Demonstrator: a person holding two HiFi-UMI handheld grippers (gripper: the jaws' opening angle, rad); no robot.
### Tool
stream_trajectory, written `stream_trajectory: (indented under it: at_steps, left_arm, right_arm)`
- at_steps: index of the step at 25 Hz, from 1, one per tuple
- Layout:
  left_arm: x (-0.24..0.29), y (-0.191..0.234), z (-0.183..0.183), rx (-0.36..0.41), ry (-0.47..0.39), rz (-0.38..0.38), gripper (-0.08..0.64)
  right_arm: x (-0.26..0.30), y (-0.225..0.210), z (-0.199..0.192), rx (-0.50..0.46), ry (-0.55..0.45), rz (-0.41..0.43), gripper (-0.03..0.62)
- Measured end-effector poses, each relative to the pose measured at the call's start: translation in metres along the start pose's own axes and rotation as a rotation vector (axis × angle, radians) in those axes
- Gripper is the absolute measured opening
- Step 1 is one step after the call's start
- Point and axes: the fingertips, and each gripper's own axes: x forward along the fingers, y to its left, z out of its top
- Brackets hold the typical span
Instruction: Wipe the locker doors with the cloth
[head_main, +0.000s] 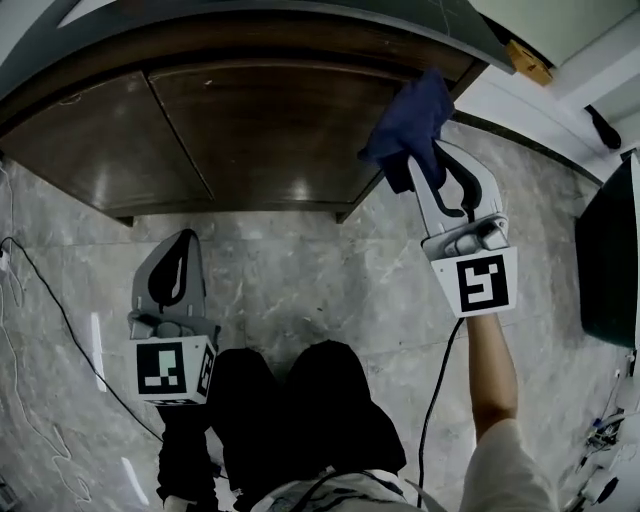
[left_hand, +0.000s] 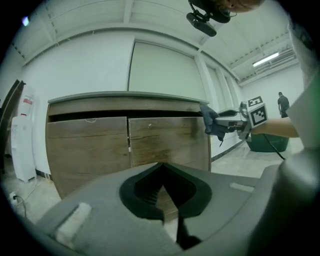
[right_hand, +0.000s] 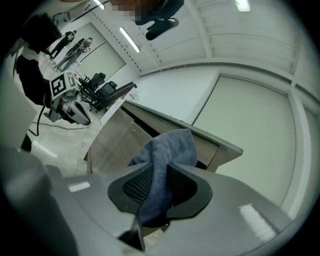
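Room: grey marble floor (head_main: 300, 270) and white walls, with a low wooden locker (head_main: 250, 130) against the wall.
Right gripper (head_main: 432, 172): clenched on the cloth (right_hand: 167, 147), raised at the locker's upper right corner.
Cloth: dark blue and bunched, pinched through its middle, with a loose wad poking out past the jaws. Whether it touches the wood I cannot tell.
Handling: probably soft, light and limp. A firm pinch should stop the drag of wiping from pulling it free.
Left gripper (left_hand: 162, 187): jaws together on nothing, held low and well apart from the locker.
Doors: left door (head_main: 90, 150) and right door (head_main: 270, 130), both flat wood.
In the way: the locker's overhanging top, and a cable (head_main: 60, 320) on the floor at left.
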Motion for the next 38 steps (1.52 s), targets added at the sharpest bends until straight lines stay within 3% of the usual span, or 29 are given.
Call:
stream_trajectory:
  at_steps: [5,16,26,38]
  left_arm:
    - [0.008,-0.012,-0.027,0.046,-0.023,-0.007,0.000]
    - [-0.027,-0.030,-0.086,0.046,0.065,0.003,0.000]
    - [-0.048,-0.025,-0.089,0.034,0.069,0.042,0.000]
    - [-0.062,-0.020,-0.091,0.034,0.071,0.064,0.000]
  right_arm:
    - [0.012,-0.005,-0.022,-0.073,-0.007,-0.033,0.084]
    - [0.047,-0.022,-0.057,-0.095,-0.041,-0.075,0.084]
    - [0.050,-0.006,-0.081,-0.056,-0.027,-0.074,0.084]
    - [0.056,0.045,-0.138,-0.017,0.066,-0.004,0.084]
